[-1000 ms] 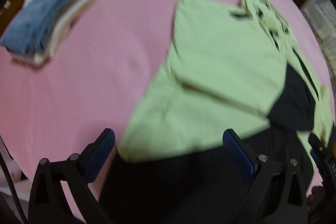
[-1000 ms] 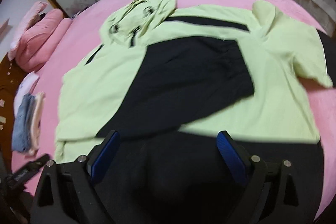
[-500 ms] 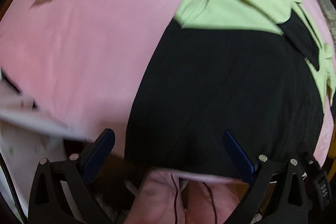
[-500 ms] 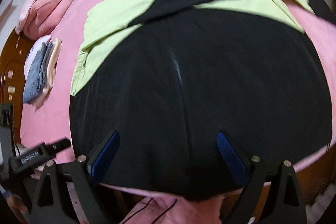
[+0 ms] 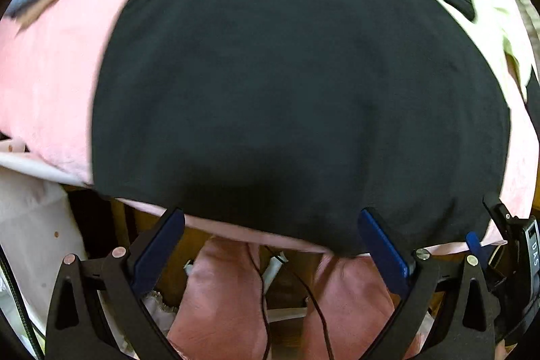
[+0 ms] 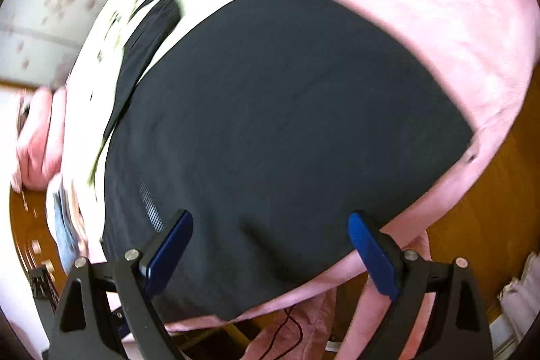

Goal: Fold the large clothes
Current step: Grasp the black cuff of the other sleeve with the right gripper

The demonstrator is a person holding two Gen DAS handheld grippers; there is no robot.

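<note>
Left wrist view
Garment: a black and light-green garment (image 5: 297, 83) was laid flat on the pink bed cover (image 5: 50, 83), its black hem at the near edge.
Left gripper (image 5: 270, 245): jaws were spread wide, nothing between them, above the hem.
Below the edge: pink trouser legs (image 5: 222, 299) were seen.

Right wrist view
Garment (image 6: 287, 130): it was seen spread over the bed cover (image 6: 438, 22).
Right gripper (image 6: 270, 242): it was released, empty, over the hem.
Folded stack (image 6: 64, 225): it was blurred, at the left.
</note>
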